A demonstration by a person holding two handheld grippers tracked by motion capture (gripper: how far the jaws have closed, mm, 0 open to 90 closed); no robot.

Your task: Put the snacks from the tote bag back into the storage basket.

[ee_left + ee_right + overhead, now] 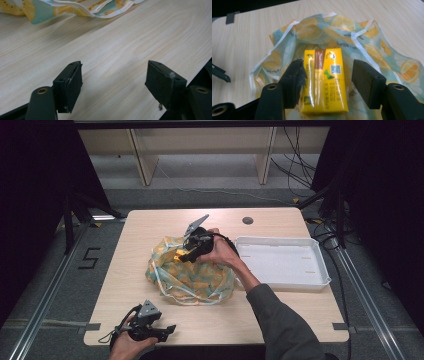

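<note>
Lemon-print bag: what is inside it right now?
A yellow carton lies in the bag, between the right hand-held gripper's jaws, with a gap at the right jaw. The carton and the bag's folds hide whatever else may be inside.

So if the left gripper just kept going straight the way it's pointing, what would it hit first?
Probably the bare table top, since the left gripper looks tilted down toward it. Beyond that lies the edge of the lemon-print bag. Depth is hard to judge.

One yellow packet [324, 82], one lemon-print bag [192, 275], one white tray [282, 262], two grippers.
</note>
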